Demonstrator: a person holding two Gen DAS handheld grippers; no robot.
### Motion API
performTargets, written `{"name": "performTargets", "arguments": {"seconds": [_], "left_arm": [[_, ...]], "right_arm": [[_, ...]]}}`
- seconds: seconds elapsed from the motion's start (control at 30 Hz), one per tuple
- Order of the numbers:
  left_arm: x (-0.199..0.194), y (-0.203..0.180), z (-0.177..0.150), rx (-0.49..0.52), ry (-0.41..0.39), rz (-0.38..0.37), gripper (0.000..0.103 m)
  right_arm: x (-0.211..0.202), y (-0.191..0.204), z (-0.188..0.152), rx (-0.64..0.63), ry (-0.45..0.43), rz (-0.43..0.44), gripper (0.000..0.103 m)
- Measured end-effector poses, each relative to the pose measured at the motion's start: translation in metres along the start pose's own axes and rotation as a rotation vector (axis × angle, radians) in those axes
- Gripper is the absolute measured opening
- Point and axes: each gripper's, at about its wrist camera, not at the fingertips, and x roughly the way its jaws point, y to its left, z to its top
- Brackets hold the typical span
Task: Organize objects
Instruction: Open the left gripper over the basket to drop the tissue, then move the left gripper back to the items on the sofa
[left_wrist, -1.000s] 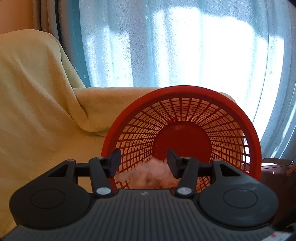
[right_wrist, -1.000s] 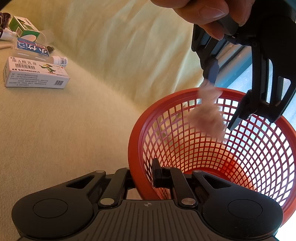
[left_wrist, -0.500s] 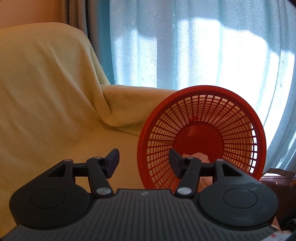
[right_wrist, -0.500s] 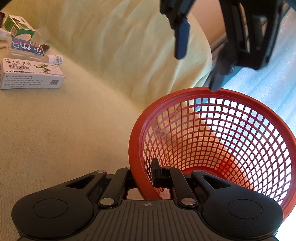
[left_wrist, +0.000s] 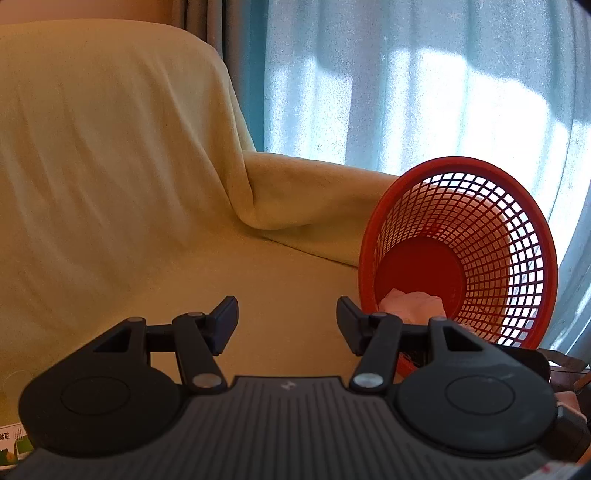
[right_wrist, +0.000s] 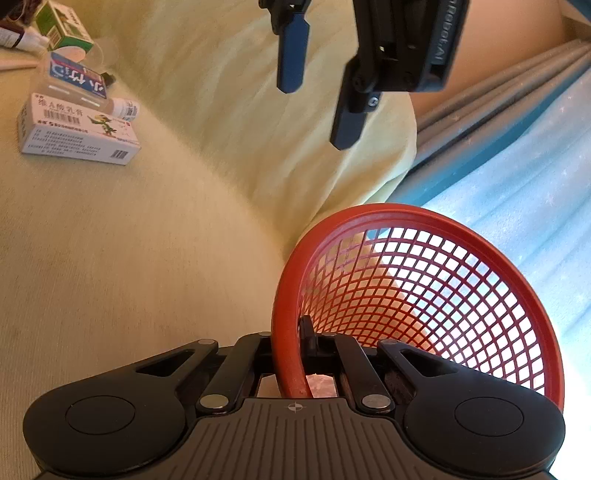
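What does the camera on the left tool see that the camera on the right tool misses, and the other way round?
Only the left wrist view shows the pale crumpled wad lying inside the basket, and its own left gripper open and empty.

Only the right wrist view shows the medicine boxes on the sofa, and the right gripper clamped on the basket's rim.

Both show the red mesh basket tilted on the yellow-covered sofa, with the blue curtain behind.

Glossy red plastic mesh basket (right_wrist: 424, 295) on a matt, woven yellow cloth cover (left_wrist: 129, 184); sheer curtain (left_wrist: 406, 92) behind.
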Motion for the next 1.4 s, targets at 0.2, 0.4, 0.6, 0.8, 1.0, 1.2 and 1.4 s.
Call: {"name": "performTargets", "arguments": {"seconds": [0.2, 0.4, 0.6, 0.8, 1.0, 1.2, 1.4], "left_arm": [[-0.012, 0.009, -0.011, -0.033, -0.007, -0.003, 0.054], [-0.024, 0.013, -0.021, -0.047, -0.020, -0.008, 0.054], [-0.041, 0.023, -0.031, -0.069, -0.035, 0.001, 0.054], [-0.063, 0.047, -0.043, -0.094, -0.036, 0.077, 0.059], [-0.081, 0.076, -0.066, -0.143, -0.004, 0.167, 0.059], [-0.094, 0.082, -0.093, -0.182, 0.036, 0.228, 0.061], [-0.097, 0.081, -0.112, -0.199, 0.067, 0.273, 0.065]], "right_arm": [[-0.015, 0.002, -0.013, -0.047, 0.018, -0.018, 0.000], [-0.034, 0.000, -0.023, -0.073, 0.049, -0.038, 0.000], [-0.052, 0.003, -0.028, -0.078, 0.086, -0.014, 0.000], [-0.034, 0.026, -0.021, -0.101, 0.092, 0.032, 0.001], [-0.017, 0.032, -0.001, -0.050, 0.068, 0.053, 0.002], [-0.012, 0.029, 0.013, 0.013, 0.043, 0.056, 0.002], [-0.010, 0.029, 0.011, 0.034, 0.029, 0.052, 0.003]]}}
